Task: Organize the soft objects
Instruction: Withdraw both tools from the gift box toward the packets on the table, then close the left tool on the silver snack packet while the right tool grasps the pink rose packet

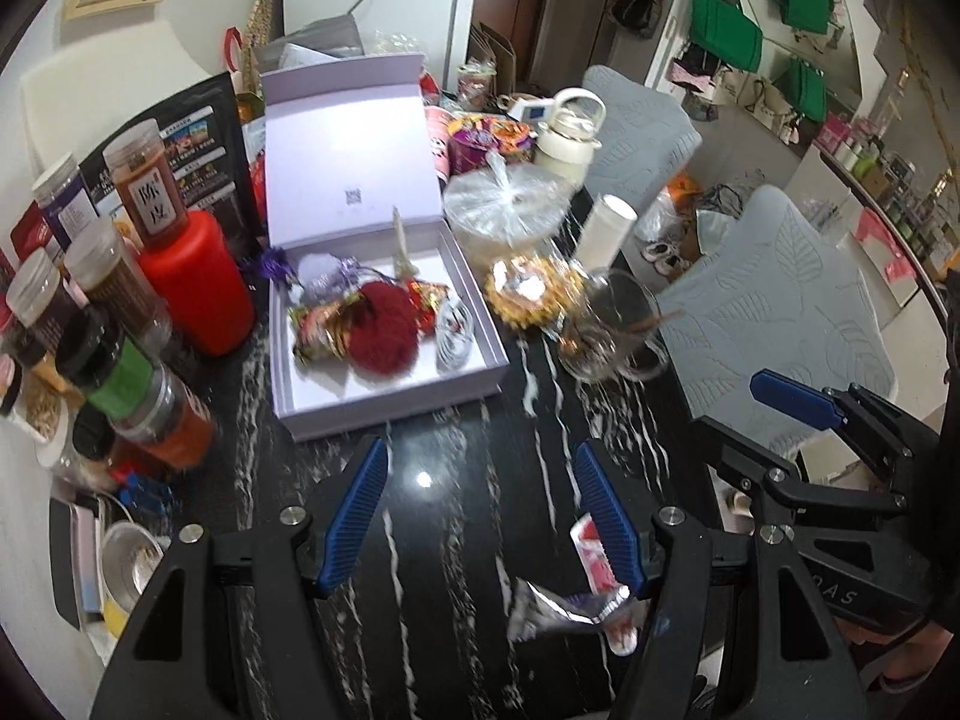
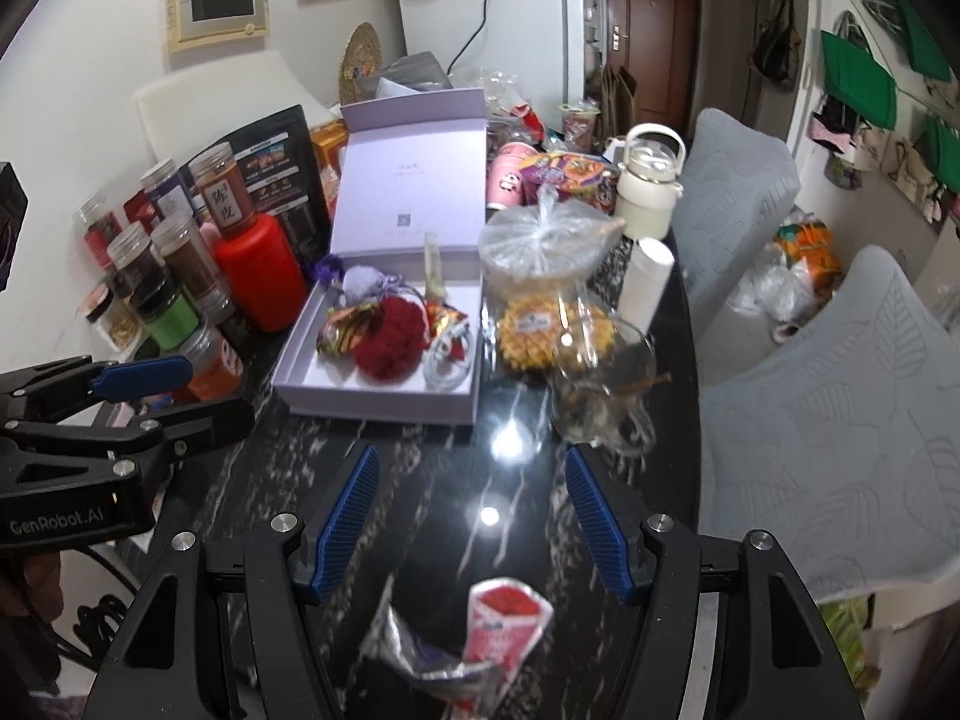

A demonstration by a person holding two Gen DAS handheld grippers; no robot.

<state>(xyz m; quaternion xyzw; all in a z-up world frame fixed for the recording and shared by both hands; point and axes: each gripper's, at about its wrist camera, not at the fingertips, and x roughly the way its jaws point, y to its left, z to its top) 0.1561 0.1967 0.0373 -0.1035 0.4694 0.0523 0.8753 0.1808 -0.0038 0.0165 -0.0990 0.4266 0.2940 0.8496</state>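
**Both grippers spread above a wrapper on the worktop**

The left hand-held gripper [image 1: 480, 510] and right hand-held gripper [image 2: 474, 516] are both released, holding nothing. A crumpled red-and-silver snack wrapper [image 2: 480, 642] lies on the black marbled worktop [image 2: 432, 456] near the right one's fingers. Farther back, the open lavender gift box [image 1: 384, 372] holds a red pompom [image 1: 384, 330], foil candies [image 1: 324, 330] and a white cable [image 1: 453, 336].

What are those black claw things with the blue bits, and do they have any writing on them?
Both are matte black plastic frames with silver screws. Each finger carries a ribbed blue pad. The left gripper is marked "GenRobot.AI" in grey, with a black cable coiled below it. The right gripper shows partial grey letters that can't be fully read.
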